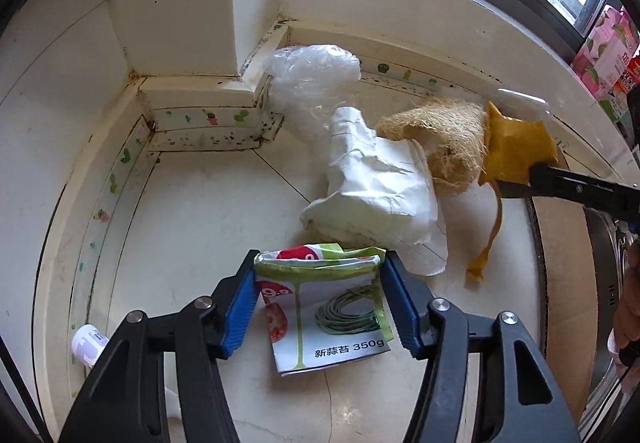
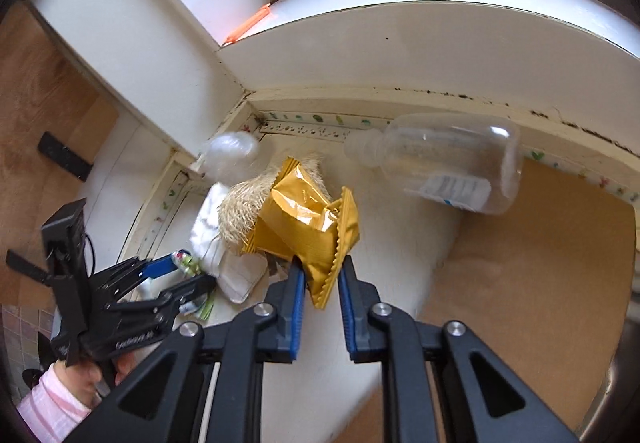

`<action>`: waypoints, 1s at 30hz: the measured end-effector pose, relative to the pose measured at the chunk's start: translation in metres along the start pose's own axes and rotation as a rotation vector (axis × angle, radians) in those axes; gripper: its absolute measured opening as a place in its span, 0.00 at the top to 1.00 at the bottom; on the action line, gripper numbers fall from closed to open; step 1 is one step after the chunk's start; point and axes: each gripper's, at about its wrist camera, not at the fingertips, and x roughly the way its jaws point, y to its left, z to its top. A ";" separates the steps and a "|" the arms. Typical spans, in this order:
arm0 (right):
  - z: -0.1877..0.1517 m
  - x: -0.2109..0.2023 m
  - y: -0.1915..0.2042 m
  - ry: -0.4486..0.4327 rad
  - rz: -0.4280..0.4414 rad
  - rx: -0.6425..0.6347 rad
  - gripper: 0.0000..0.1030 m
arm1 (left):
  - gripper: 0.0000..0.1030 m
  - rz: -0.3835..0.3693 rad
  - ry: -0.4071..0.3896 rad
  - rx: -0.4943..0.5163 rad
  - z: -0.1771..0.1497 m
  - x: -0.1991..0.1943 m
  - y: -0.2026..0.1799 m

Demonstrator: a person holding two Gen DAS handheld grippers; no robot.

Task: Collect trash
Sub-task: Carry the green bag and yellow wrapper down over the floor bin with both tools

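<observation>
The green packet (image 1: 324, 295) lies on the white counter (image 1: 200, 211), and the left gripper (image 1: 320, 303) has its blue pads pressed on both edges of it. The right gripper (image 2: 322, 283) is closed on the gold wrapper (image 2: 308, 227). Beside it are crumpled paper (image 1: 372, 187), a fibrous husk (image 1: 444, 139), a clear bag (image 1: 312, 83) and a clear bottle (image 2: 444, 163).

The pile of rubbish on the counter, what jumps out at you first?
The shiny yellow wrapper grabs the eye, pinched by the right gripper in the middle of the pile. Next, the green vegetable packet lies between the left gripper's blue pads at the near edge. A clear plastic bottle lies on its side by the wall.
</observation>
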 end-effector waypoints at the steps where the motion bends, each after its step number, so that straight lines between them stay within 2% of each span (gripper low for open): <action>1: -0.005 -0.004 0.001 -0.002 0.004 0.009 0.85 | 0.44 0.000 -0.001 0.001 -0.001 0.000 -0.002; 8: -0.034 -0.025 0.008 -0.022 0.020 0.024 0.88 | 0.44 0.071 0.019 0.016 -0.008 -0.003 -0.011; 16: -0.064 -0.054 0.031 -0.040 0.050 0.021 0.88 | 0.45 0.069 0.013 0.037 -0.030 -0.038 -0.035; 21: -0.094 -0.088 0.054 -0.053 0.066 0.016 0.88 | 0.45 0.059 -0.009 0.050 -0.056 -0.090 -0.050; 30: -0.170 -0.186 0.117 -0.137 0.061 -0.033 0.88 | 0.45 0.016 -0.096 0.111 -0.131 -0.237 -0.071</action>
